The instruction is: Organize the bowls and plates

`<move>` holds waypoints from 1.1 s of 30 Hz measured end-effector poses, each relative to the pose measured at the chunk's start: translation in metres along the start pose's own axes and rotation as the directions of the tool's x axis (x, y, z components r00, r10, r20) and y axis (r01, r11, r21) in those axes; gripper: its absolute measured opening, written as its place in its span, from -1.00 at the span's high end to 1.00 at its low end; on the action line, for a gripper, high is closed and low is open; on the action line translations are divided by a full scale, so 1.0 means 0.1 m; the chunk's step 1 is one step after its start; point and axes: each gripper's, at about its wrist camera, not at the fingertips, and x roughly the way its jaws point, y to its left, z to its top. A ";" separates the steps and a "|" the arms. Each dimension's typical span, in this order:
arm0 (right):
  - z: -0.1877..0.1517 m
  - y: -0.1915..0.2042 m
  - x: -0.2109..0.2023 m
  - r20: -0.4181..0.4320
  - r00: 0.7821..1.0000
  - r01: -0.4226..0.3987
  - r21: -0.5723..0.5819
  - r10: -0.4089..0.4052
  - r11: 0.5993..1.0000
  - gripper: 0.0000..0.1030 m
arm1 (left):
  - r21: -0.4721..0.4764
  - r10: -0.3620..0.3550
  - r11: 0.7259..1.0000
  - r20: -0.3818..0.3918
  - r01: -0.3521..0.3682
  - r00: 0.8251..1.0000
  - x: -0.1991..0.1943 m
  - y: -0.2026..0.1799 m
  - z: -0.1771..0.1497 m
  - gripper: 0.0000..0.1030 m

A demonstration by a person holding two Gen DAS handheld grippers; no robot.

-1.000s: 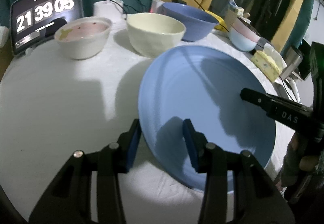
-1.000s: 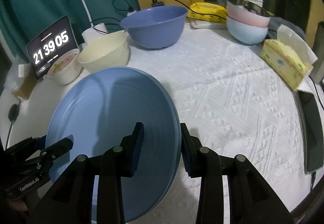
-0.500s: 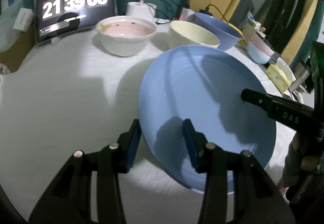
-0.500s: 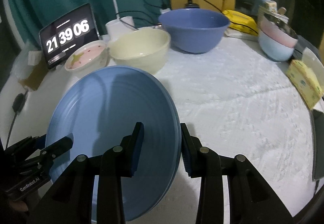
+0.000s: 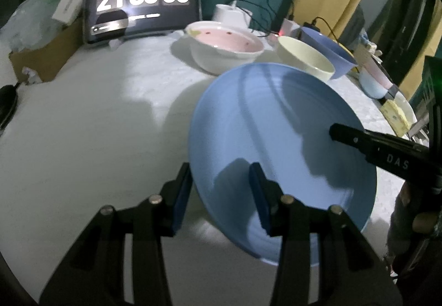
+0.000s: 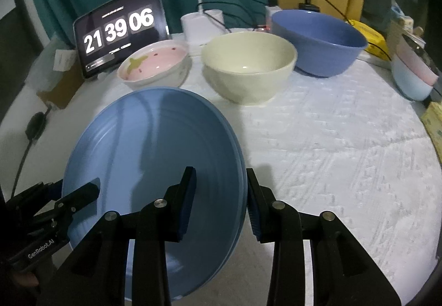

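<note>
Both jaws clamp blue plate (image 5: pixel 279 123) rim; tablecloth (image 6: pixel 345 145) rightward bare.

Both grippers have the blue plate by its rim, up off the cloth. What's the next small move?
Probably carry the blue plate a little toward the open cloth in front of the clock tablet, then lower it level. The left gripper and right gripper clamp opposite rims, and the pink bowl sits just beyond.

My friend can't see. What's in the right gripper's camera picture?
Two grippers hold a big blue plate by opposite edges above a white table. Behind it sit a pink bowl, a cream bowl, a blue bowl and a clock screen.
</note>
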 end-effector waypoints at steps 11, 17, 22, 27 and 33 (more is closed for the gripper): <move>0.00 0.13 0.16 -0.038 0.999 -0.027 -0.029 0.026 0.999 0.28 | -0.026 0.035 0.999 -0.022 -0.035 0.999 0.03 0.14 -0.04 0.16; -0.01 0.12 0.18 -0.056 0.998 -0.016 -0.045 0.014 0.999 0.28 | -0.020 0.063 0.998 0.002 -0.063 0.998 -0.02 0.11 -0.03 0.13; -0.01 0.07 0.10 -0.030 0.999 -0.035 -0.047 0.034 0.998 0.28 | -0.039 0.101 0.994 0.023 -0.100 0.995 -0.06 0.14 0.01 0.12; 0.00 0.02 0.04 -0.015 0.999 -0.037 -0.048 0.037 0.998 0.28 | -0.048 0.136 0.990 0.061 -0.134 0.989 -0.15 0.13 0.05 0.11; 0.02 -0.08 -0.05 0.008 0.999 -0.040 -0.041 0.040 0.998 0.28 | -0.025 0.156 0.988 0.112 -0.154 0.981 -0.25 0.00 0.12 0.11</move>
